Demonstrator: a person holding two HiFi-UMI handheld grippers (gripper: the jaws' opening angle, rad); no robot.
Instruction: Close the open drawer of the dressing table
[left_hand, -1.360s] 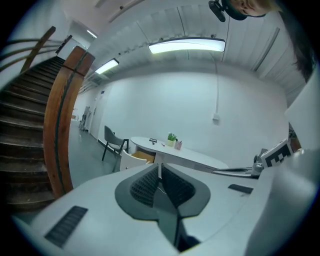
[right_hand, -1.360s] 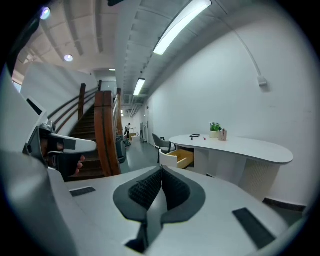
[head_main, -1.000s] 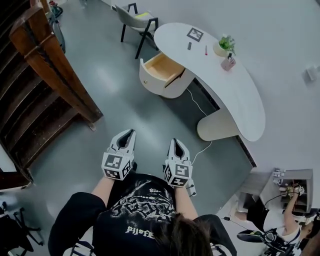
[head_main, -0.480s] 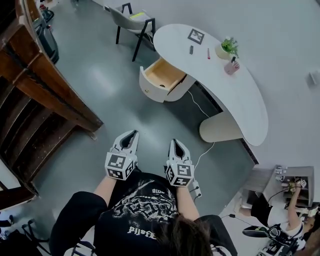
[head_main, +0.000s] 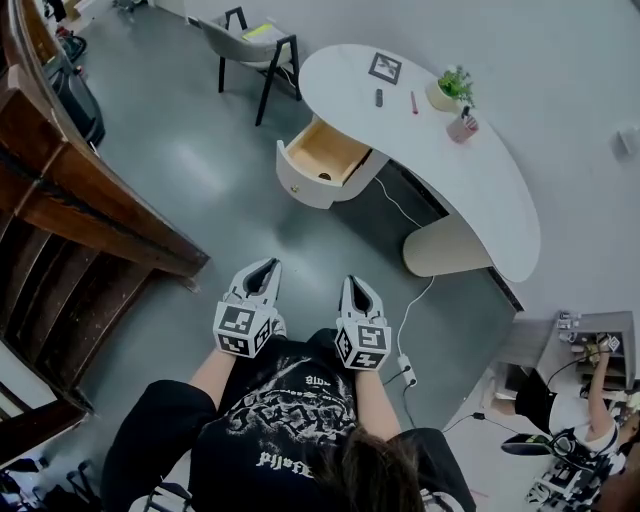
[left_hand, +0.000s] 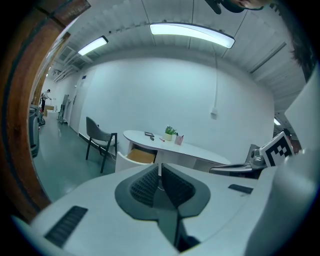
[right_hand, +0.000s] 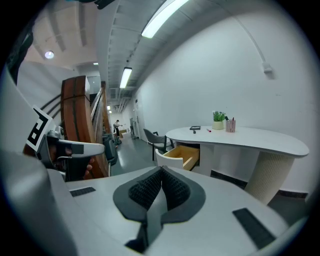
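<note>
A white curved dressing table (head_main: 500, 190) stands against the far wall. Its wooden drawer (head_main: 318, 163) is pulled out toward the room, showing its pale wood inside (right_hand: 181, 153). The drawer also shows in the left gripper view (left_hand: 135, 157). My left gripper (head_main: 264, 266) and right gripper (head_main: 353, 283) are held side by side in front of my body, a few steps short of the table. Both point toward the drawer. Each has its jaws shut with nothing between them (left_hand: 159, 175) (right_hand: 161, 177).
A grey chair (head_main: 250, 45) stands left of the table. On the table top sit a potted plant (head_main: 450, 90), a pink cup (head_main: 462, 127) and a marker card (head_main: 386, 68). A wooden staircase (head_main: 70, 200) runs along the left. A white cable (head_main: 405, 330) trails across the floor.
I have walked nearer to the table, so the drawer and table have slid slightly in the head view. Both grippers moved forward with me, still shut.
</note>
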